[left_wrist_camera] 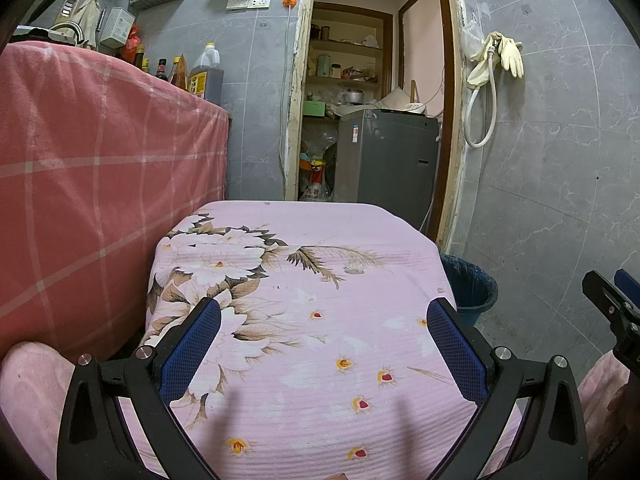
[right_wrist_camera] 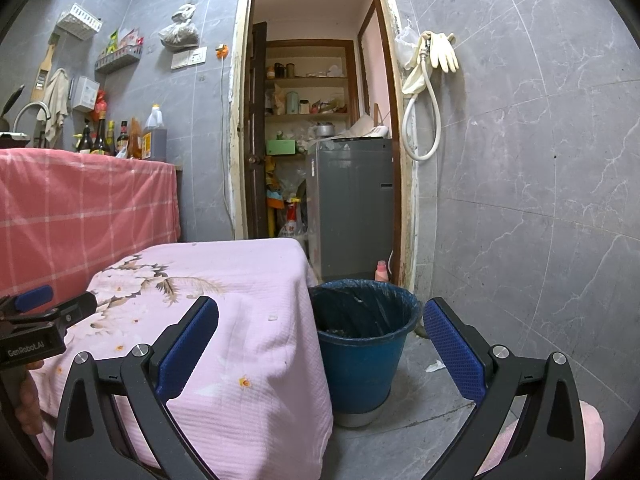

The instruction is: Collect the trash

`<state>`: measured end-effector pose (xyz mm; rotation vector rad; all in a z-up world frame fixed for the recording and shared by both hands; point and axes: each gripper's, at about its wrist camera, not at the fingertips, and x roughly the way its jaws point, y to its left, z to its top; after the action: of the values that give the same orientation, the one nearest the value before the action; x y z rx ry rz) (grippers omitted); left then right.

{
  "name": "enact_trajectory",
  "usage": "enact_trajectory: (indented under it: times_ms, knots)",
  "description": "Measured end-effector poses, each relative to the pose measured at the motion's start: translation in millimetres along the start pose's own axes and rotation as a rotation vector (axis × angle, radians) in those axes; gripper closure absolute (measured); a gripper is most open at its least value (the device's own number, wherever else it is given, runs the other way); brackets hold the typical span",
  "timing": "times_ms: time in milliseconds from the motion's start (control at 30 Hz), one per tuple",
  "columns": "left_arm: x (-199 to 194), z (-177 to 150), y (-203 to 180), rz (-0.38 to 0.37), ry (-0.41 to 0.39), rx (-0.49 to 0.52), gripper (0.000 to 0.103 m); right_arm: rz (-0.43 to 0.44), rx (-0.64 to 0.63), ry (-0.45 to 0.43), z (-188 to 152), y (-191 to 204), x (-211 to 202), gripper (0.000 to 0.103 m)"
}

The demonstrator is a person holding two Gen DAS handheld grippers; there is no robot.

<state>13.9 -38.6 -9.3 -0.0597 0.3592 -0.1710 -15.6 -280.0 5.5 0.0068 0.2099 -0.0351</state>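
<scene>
Left tool spread, empty, over the floral counter. Right tool spread, empty, facing the blue bin. Bin upright beside counter's right edge, mouth upward. Paper scrap on floor right of bin.

Blue bin open-topped, hemmed by pink-covered table beside it and tiled wall

We've got black plastic grippers with blue mesh-textured pads, silver screws, GenRobot.AI lettering and fuzzy pink sleeves.
</scene>
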Motion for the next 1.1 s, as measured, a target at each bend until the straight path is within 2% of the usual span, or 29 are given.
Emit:
enact_trajectory:
  times_ms: [1100]
  knots:
    - [-0.1, -0.6, 1.8, 0.000, -0.001, 0.002, 0.002, -0.003, 0.002, -0.002, -1.9, 2.8, -0.4, 0.000]
